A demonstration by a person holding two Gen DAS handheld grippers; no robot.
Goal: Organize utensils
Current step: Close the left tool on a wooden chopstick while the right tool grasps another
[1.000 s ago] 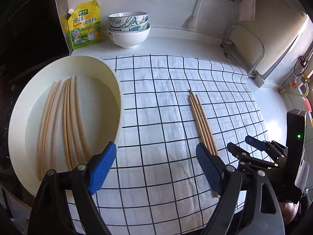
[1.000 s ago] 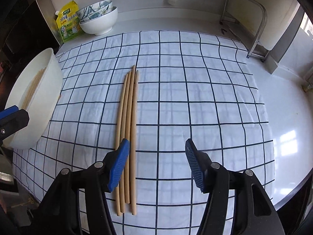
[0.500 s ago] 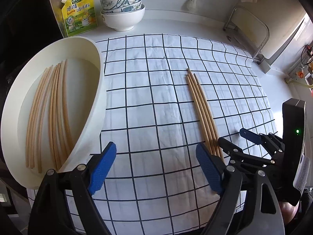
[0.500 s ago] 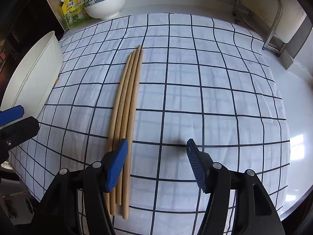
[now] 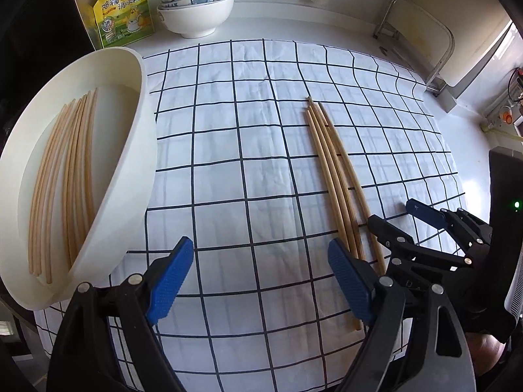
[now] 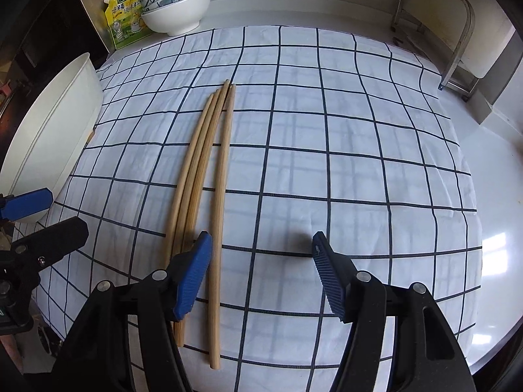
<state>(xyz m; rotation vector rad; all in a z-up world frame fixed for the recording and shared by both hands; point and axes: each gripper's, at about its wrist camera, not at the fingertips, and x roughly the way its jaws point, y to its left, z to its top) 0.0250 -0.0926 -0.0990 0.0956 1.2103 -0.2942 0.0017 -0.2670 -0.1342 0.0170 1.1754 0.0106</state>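
Four long, pale wooden chopsticks [image 6: 209, 176] lie side by side on the white cloth with a dark grid [image 6: 343, 150] that covers the middle of the counter, their tips pointing toward the back edge, three bunched together and the fourth splayed slightly off to the right. At the counter's left edge a wide cream oval tray [image 5: 137, 150] already carries several more chopsticks of the same kind, so the step in hand looks to be picking up the loose ones and adding them to it. The right hand-held gripper [image 6: 260, 274] hovers low over the near ends of the sticks with its blue pads spread wide apart and nothing between them except the splayed stick, which runs just inside the left pad. The left hand-held gripper [image 5: 258, 281] is likewise spread and empty, over bare cloth between the tray and the sticks. To do this well, the right gripper would probably shift a little left so the whole bundle sits between the pads, come down until the pads nearly touch the cloth, and close slowly so the round sticks gather rather than roll away or cross. A grip nearer the sticks' middle would likely keep them level during the carry to the tray.
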